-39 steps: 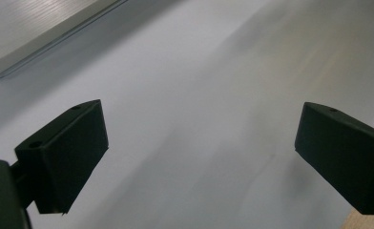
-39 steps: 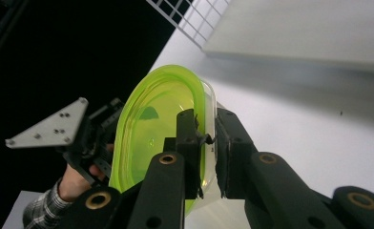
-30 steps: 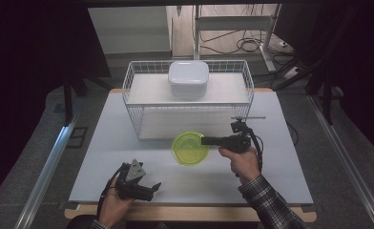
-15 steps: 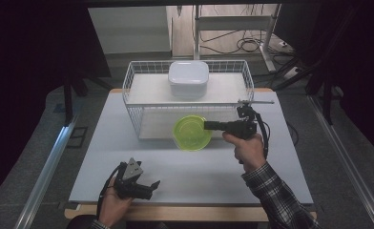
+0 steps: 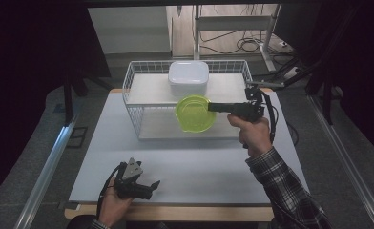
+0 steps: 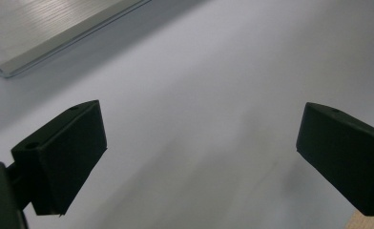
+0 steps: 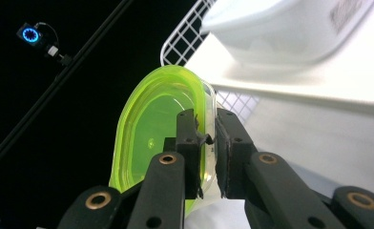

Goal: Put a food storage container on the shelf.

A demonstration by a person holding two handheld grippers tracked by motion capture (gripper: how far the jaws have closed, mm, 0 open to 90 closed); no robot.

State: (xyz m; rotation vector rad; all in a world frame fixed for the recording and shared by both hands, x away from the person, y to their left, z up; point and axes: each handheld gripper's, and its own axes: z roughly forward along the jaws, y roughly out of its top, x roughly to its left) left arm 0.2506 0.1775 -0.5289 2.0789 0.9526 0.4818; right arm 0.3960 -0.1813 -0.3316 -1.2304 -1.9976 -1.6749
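A translucent lime-green plastic bowl (image 5: 193, 113) is clamped by its rim in the right gripper (image 5: 212, 107); the left gripper (image 5: 151, 185) is held wide open, empty, over the table (image 5: 199, 162).

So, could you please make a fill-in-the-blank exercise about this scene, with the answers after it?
1. The right gripper is shut on the rim of a ____ bowl.
2. The white box sits on the ____ shelf of the wire rack.
3. The left gripper rests low by the table's near edge with its jaws ____.
4. The bowl is held ____ the table, not resting on it.

Missing words: green; upper; open; above
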